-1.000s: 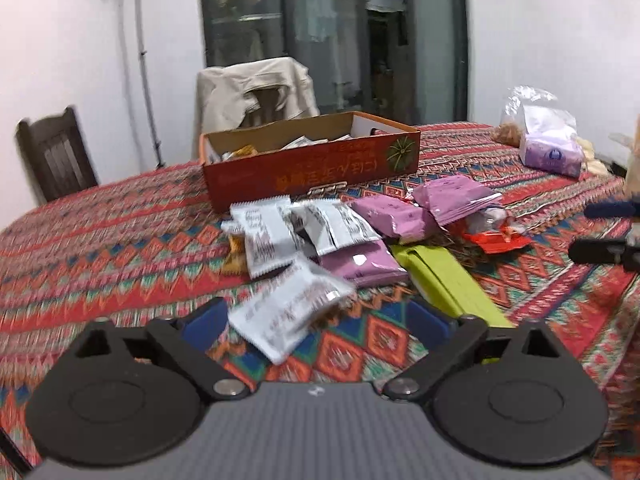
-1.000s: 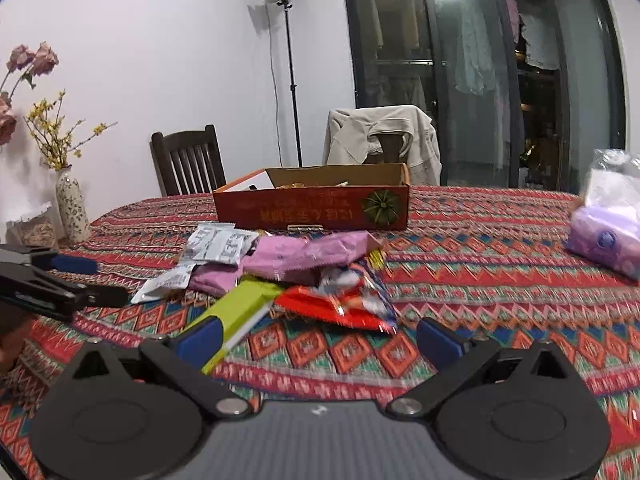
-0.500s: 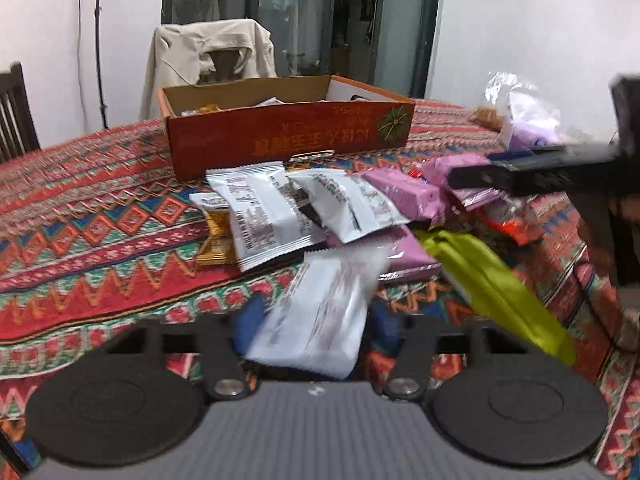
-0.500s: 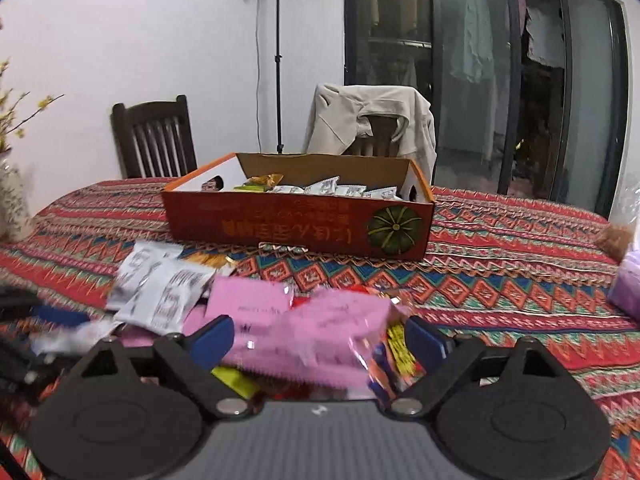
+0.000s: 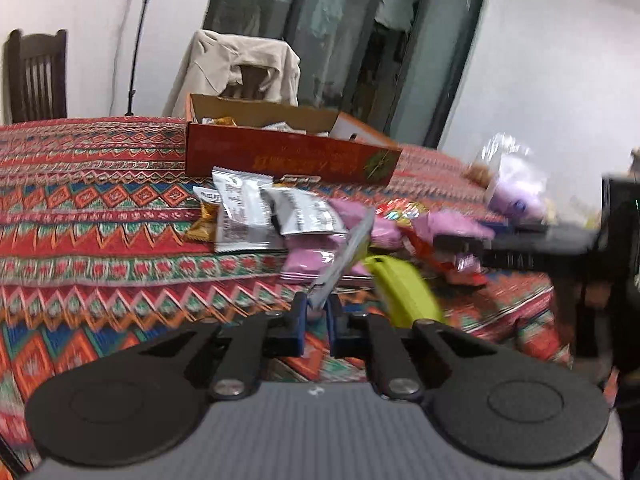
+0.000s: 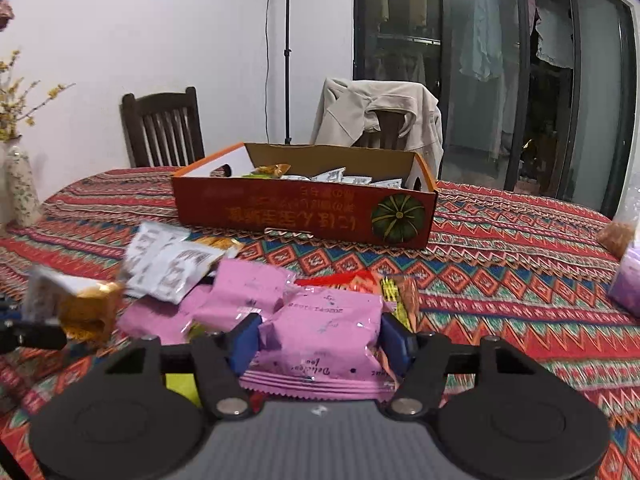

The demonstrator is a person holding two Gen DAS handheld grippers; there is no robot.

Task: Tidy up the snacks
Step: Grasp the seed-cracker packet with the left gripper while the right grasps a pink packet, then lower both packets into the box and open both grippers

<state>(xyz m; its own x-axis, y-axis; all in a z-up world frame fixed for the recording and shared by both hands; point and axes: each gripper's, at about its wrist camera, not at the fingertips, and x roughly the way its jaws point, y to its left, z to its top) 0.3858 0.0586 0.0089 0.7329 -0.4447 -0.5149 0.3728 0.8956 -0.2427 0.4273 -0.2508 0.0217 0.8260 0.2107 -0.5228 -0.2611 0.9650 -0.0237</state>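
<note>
My left gripper [image 5: 317, 312] is shut on a white snack packet [image 5: 344, 258] and holds it edge-on above the cloth. The same packet shows at the left of the right wrist view [image 6: 60, 300]. My right gripper [image 6: 320, 336] is closed around a pink snack packet [image 6: 324, 332], with its blue pads against both sides. Loose snacks lie in a pile: white packets [image 5: 244, 212], pink packets [image 6: 248, 292], a yellow-green packet [image 5: 404, 292] and a red one [image 6: 352, 280]. The open red cardboard box [image 6: 304, 212] with several snacks inside stands behind the pile.
The table has a red patterned cloth [image 6: 500, 272]. A purple bag [image 5: 516, 196] lies at the right. A vase [image 6: 20, 188] stands at the far left. Two chairs, one draped with a jacket [image 6: 380, 116], stand behind the table.
My left gripper closed on the white packet and lifted it, turning it on edge. My right gripper moved in over the pile and closed around the pink packet.
</note>
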